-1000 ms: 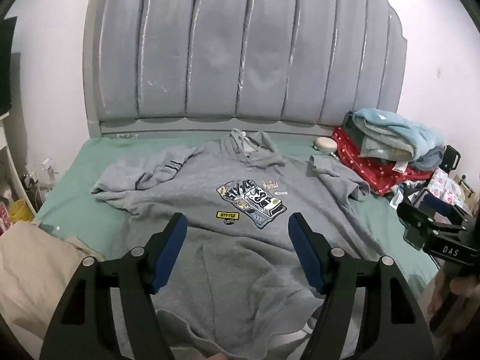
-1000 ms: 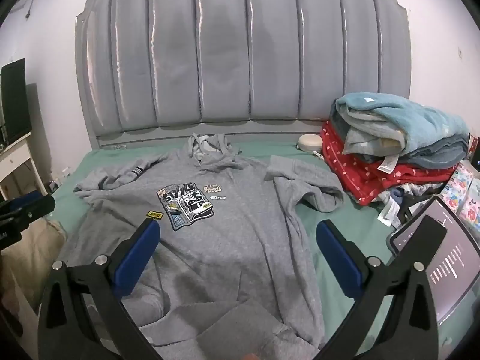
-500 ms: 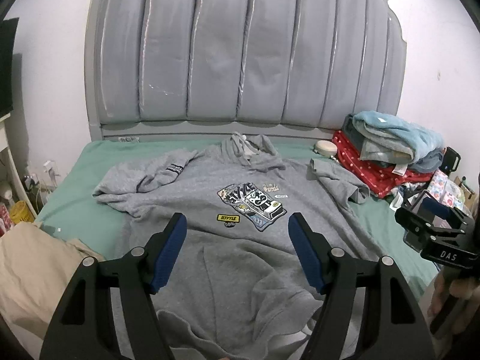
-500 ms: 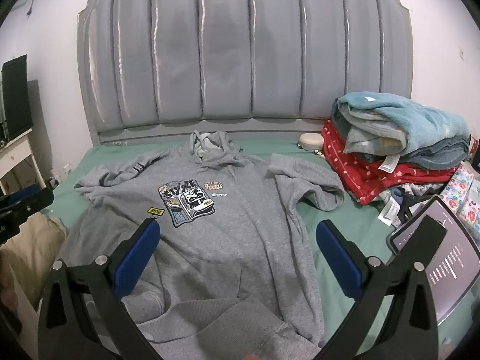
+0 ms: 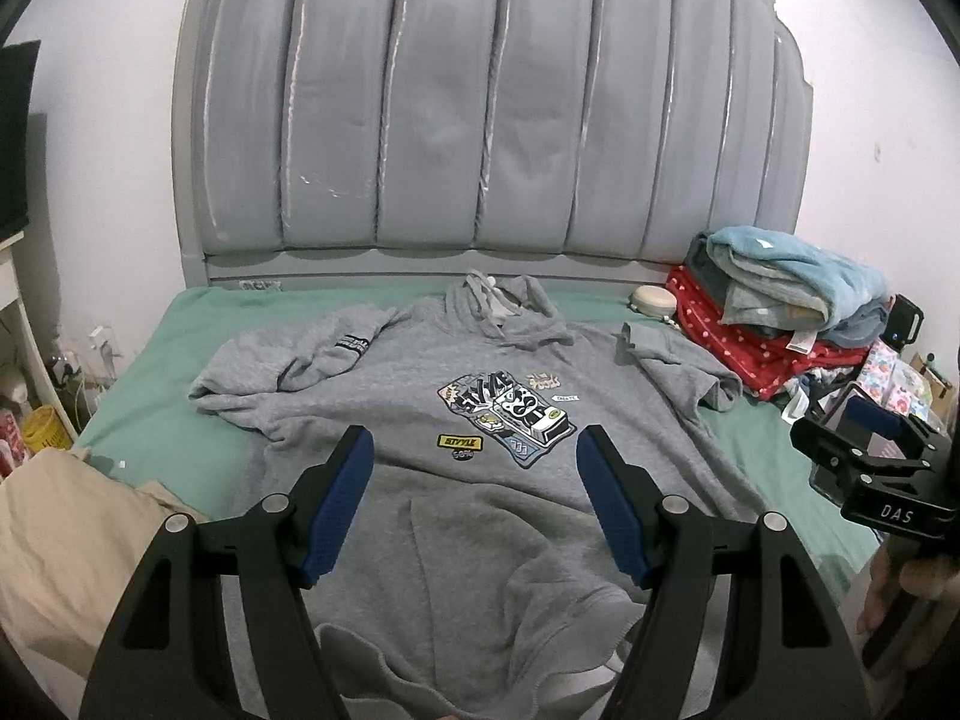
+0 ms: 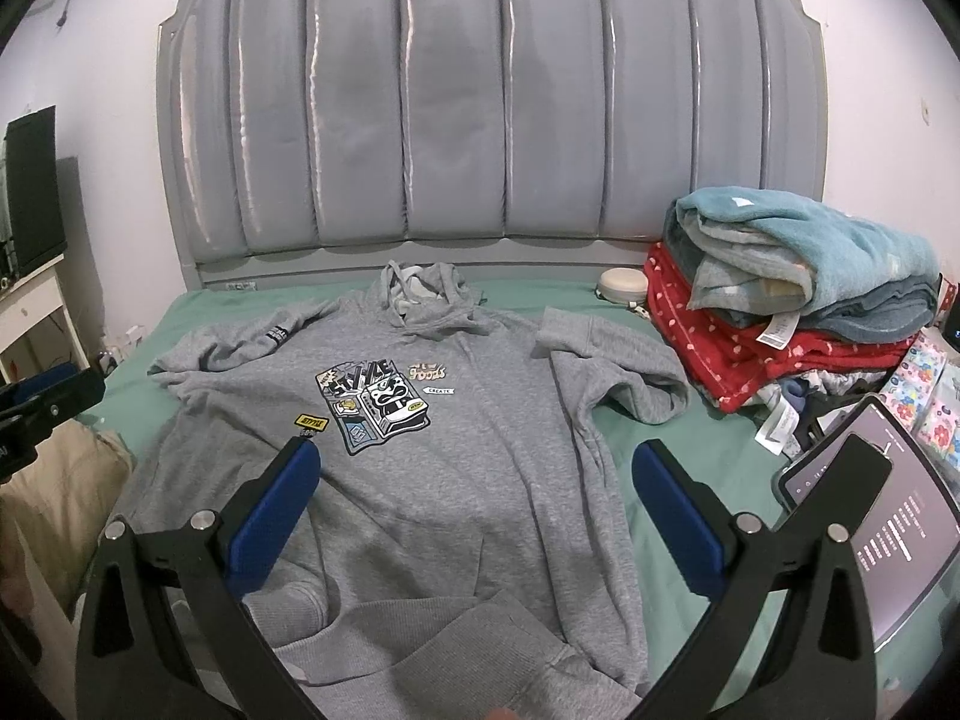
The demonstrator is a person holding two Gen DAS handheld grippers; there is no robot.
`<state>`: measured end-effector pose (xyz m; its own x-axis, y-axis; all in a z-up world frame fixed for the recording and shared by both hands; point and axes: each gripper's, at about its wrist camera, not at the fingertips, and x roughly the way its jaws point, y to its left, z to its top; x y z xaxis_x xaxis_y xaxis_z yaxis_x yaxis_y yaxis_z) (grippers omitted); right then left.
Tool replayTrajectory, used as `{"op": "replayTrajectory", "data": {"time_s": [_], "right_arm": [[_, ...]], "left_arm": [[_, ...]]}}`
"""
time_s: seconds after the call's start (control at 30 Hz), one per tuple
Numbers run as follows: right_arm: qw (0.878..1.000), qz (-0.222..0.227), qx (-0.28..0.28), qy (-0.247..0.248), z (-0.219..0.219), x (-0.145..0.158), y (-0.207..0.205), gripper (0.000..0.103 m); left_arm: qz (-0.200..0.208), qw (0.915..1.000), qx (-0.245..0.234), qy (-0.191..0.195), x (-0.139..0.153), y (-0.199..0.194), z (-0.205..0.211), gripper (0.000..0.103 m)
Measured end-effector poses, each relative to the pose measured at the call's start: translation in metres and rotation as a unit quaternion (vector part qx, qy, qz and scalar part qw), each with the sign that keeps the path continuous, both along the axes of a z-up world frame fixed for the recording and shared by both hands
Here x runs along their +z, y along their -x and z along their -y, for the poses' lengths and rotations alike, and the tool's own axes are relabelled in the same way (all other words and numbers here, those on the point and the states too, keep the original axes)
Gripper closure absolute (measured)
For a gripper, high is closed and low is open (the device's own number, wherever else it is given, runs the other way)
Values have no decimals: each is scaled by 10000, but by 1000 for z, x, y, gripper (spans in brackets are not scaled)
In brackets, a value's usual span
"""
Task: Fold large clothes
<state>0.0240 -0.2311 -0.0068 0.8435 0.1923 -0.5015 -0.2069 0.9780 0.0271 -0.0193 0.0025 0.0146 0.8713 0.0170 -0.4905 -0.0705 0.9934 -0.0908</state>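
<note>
A grey hoodie (image 5: 480,480) (image 6: 468,450) lies front side up on the green bed sheet (image 5: 156,420) (image 6: 690,450), hood toward the headboard. Both sleeves are bent inward and its hem is bunched at the near edge. It carries a printed graphic (image 5: 507,414) (image 6: 375,399) on the chest. My left gripper (image 5: 474,468) hovers open above the lower front of the hoodie, holding nothing. My right gripper (image 6: 477,474) is open too, wide apart above the hoodie's lower right part. The right gripper (image 5: 870,450) also shows at the right edge of the left wrist view.
A stack of folded clothes and blankets (image 6: 798,294) sits at the bed's right side, with a small round white case (image 6: 621,285) beside it. A tablet (image 6: 888,534) lies at the near right. A beige cloth (image 5: 66,540) lies at the near left. A grey padded headboard (image 5: 480,120) stands behind.
Both wrist views have tilted slightly, so the hoodie sits a little lower in the frames. The hoodie itself has not moved and both grippers stay open.
</note>
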Motion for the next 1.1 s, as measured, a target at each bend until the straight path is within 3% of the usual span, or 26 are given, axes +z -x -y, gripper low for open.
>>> {"op": "replayTrajectory", "data": {"time_s": [1.1], "right_arm": [[10000, 5, 10, 18, 2, 0, 1, 0]], "left_arm": [[22, 10000, 15, 23, 0, -2, -8, 30]]}}
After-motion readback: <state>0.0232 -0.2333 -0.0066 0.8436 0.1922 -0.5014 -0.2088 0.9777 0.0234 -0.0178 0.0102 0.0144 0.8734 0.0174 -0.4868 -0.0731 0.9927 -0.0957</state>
